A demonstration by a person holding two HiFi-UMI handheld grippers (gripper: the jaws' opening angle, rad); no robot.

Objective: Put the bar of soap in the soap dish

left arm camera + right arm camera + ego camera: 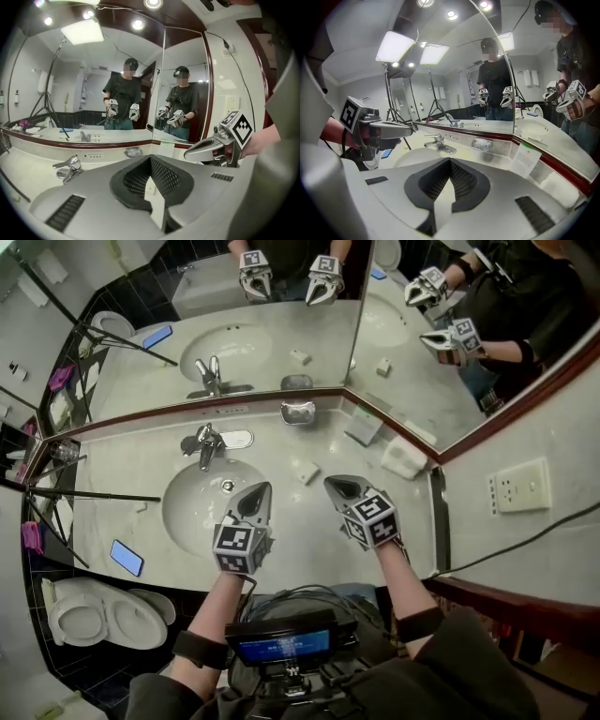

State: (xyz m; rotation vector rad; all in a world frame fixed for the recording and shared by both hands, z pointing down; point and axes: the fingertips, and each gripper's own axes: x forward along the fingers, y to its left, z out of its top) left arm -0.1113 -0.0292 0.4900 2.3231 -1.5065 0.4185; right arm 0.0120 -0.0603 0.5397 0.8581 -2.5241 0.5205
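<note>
Bathroom desk point(412, 512) of pale stone runs under the mirror point(281, 343) ahead of me. I see the left hand-held gripper point(260, 489) fully closed on nothing, and the right hand-held gripper point(332, 483) likewise closed and empty. Just ahead, between their tips, the bar of soap point(307, 472) lies on the desk. Farther ahead, at the mirror's foot, sits the soap dish point(298, 412); the tap point(206, 444) stands ahead-left.

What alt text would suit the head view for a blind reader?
The left gripper and right gripper, both shut and empty, hover over a bathroom counter; the bar of soap lies ahead, outside the soap dish.
</note>
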